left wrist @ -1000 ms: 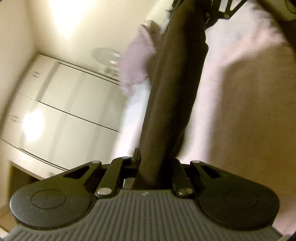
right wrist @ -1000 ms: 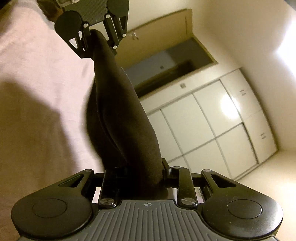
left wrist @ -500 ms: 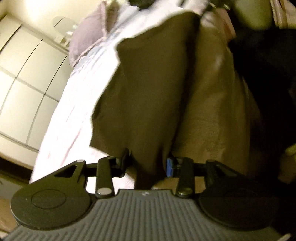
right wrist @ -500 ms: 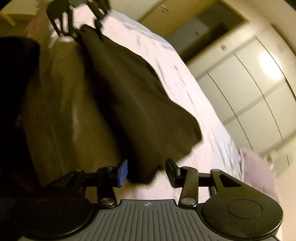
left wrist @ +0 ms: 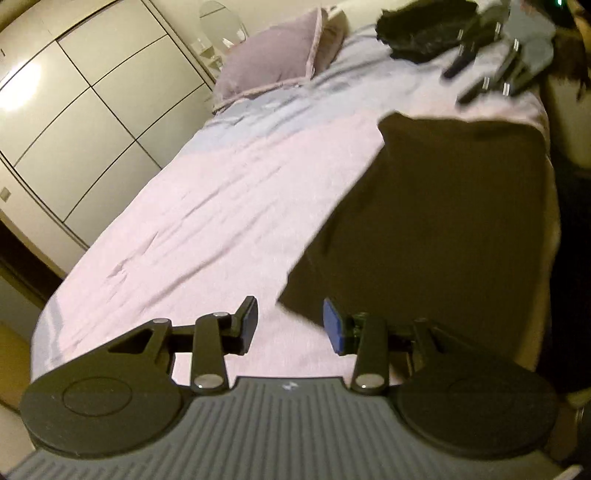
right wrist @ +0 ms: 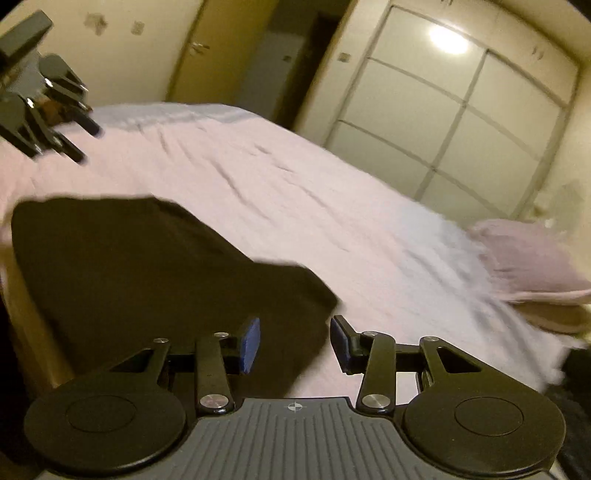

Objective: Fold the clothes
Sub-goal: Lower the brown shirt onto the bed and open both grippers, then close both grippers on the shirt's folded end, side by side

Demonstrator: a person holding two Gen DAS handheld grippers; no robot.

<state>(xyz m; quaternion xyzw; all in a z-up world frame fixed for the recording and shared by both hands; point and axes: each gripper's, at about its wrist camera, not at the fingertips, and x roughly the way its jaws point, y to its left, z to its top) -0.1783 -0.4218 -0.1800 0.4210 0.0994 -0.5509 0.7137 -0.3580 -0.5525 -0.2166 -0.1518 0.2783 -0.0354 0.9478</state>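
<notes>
Both tongs stood with their fingers apart and nothing between them: the left gripper and the right gripper each hovered low over the near edge of the bed. The dark garment lay spread flat on the bed's near side, one end close to each gripper, its far edge reaching toward the middle of the bed. From the left wrist view a corner of it sat just beyond the blue pads, apart from them; from the right wrist view the cloth ran under the left finger, though blur made it hard to tell whether it touched.

It looked like soft, light, limp fabric that would sag and crease when lifted, neither slippery nor fragile. The sensible hold would be a pinch on each near corner or along the hem, one gripper per end, so the panel stays taut while it is turned over.

Farther up the bed a mauve pillow leaned near its head, a heap of dark clothes beside it, and pale wardrobe doors stood beyond the bed.
</notes>
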